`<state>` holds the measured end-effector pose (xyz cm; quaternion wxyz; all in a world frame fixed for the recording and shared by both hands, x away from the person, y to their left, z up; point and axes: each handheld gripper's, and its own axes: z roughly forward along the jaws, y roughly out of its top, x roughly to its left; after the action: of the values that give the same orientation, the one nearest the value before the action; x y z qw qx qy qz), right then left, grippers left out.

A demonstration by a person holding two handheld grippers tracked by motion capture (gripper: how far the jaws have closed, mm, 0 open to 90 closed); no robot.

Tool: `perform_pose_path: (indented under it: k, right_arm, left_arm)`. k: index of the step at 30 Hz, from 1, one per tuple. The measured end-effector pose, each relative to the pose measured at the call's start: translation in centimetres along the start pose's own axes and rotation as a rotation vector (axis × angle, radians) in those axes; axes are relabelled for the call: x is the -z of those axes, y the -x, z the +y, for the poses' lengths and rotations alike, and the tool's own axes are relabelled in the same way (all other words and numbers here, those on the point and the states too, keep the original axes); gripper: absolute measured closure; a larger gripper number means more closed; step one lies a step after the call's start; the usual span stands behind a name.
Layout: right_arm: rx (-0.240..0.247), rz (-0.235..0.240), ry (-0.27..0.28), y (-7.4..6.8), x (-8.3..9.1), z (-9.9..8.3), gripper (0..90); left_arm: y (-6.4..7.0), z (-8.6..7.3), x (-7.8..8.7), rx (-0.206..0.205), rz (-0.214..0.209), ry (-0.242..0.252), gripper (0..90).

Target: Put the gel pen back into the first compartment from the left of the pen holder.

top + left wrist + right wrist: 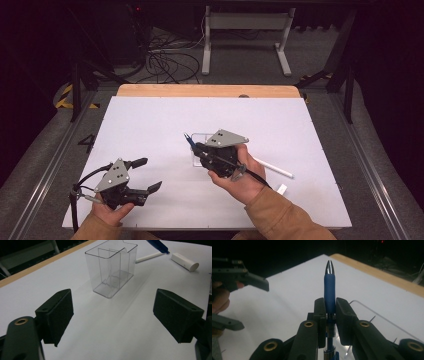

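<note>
Right now the right tongs are clamped on a blue pen, its metal tip pointing away from the hand, held just above the clear plastic organizer near the middle of the white tabletop. The left tongs gape wide with nothing between them, low over bare surface toward the near left edge. A white pen and a white cap lie right of the organizer. Broad bare tabletop stretches toward the far wooden edge.
</note>
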<state>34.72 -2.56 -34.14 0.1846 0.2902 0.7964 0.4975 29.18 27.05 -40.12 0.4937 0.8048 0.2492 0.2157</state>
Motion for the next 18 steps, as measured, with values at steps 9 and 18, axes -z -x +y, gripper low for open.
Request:
perform_pose_path:
  k: [9,18]
  right_arm:
    - [-0.017,0.015,0.114,1.0,0.2,0.7,79.8]
    - [-0.023,0.029,0.221,1.5,0.0,1.2,79.7]
  left_arm:
    - [0.0,0.0,0.0,0.002,-0.001,0.001,17.3]
    - [0.0,0.0,0.0,-0.002,-0.002,0.001,17.3]
